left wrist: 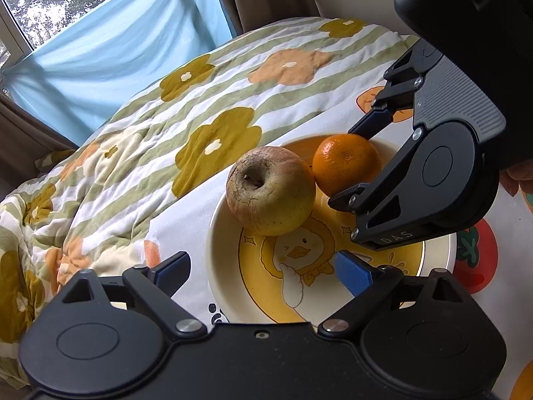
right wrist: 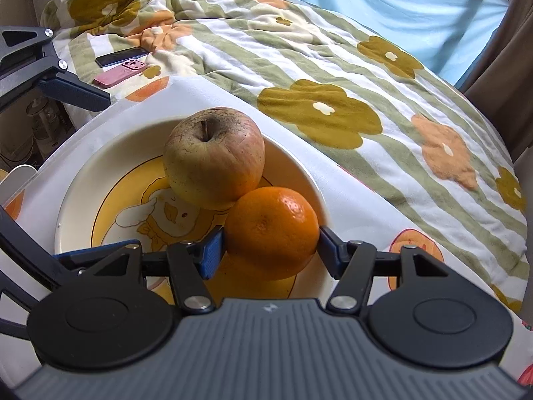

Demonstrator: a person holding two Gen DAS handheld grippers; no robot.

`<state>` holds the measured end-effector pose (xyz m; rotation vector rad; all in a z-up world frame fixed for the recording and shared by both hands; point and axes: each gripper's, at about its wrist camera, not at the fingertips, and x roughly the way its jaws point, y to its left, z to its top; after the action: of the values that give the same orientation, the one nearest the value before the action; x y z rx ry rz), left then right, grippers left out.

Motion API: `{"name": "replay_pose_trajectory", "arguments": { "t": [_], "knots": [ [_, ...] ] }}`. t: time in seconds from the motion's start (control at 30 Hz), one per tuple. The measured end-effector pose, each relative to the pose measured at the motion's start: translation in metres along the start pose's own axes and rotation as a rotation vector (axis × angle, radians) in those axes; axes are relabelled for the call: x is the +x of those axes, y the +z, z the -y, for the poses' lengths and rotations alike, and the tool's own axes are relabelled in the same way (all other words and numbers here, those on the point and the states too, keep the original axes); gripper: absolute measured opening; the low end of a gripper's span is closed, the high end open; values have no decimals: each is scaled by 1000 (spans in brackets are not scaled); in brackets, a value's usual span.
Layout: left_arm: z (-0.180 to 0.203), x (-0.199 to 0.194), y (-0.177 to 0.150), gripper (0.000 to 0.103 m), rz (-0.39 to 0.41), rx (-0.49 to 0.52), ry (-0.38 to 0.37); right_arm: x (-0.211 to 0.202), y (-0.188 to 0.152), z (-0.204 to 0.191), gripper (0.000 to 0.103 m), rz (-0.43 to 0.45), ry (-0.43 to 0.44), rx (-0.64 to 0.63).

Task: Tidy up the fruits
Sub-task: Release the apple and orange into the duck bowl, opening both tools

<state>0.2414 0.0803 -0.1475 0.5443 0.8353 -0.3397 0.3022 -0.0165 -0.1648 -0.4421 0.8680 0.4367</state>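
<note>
Plate (right wrist: pixel 293 166): cream rim, yellow centre, cartoon duck drawn in white with brown outline; apple (right wrist: pixel 213 156): yellow-green with a reddish blush and brownish, cracked skin near the stem; orange (right wrist: pixel 271 230): uniform bright orange; quilt (right wrist: pixel 333 76): white with sage-green stripes, mustard and peach flowers with white centres; tablecloth (right wrist: pixel 359 206): white with orange and red fruit prints; curtain (left wrist: pixel 116 50): pale blue; phones (right wrist: pixel 120 66): one pink, one dark; left gripper (left wrist: pixel 263 273) and right gripper (right wrist: pixel 271 250): black bodies, blue pads.

Daylight through window (left wrist: pixel 20 10), far left. Blue curtain (left wrist: pixel 126 46) below it. Floral striped quilt (right wrist: pixel 349 76) covers bed; brown drapes (right wrist: pixel 509 66) beside.
</note>
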Motion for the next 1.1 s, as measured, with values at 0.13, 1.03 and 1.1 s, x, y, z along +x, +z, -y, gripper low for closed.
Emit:
{"name": "replay_pose_trajectory", "arguments": {
  "t": [0.13,1.03,1.1],
  "knots": [
    [-1,-1,-4,96,-11,-7,3,-5,1,-9,103,34,-65,-64],
    [14,-80,-14,96,77,-174,52,-116,-23,0,103,176,-85,112],
    [20,-94,-15,96,94,-215,58,-132,-33,2,103,192,-87,131]
  ]
}}
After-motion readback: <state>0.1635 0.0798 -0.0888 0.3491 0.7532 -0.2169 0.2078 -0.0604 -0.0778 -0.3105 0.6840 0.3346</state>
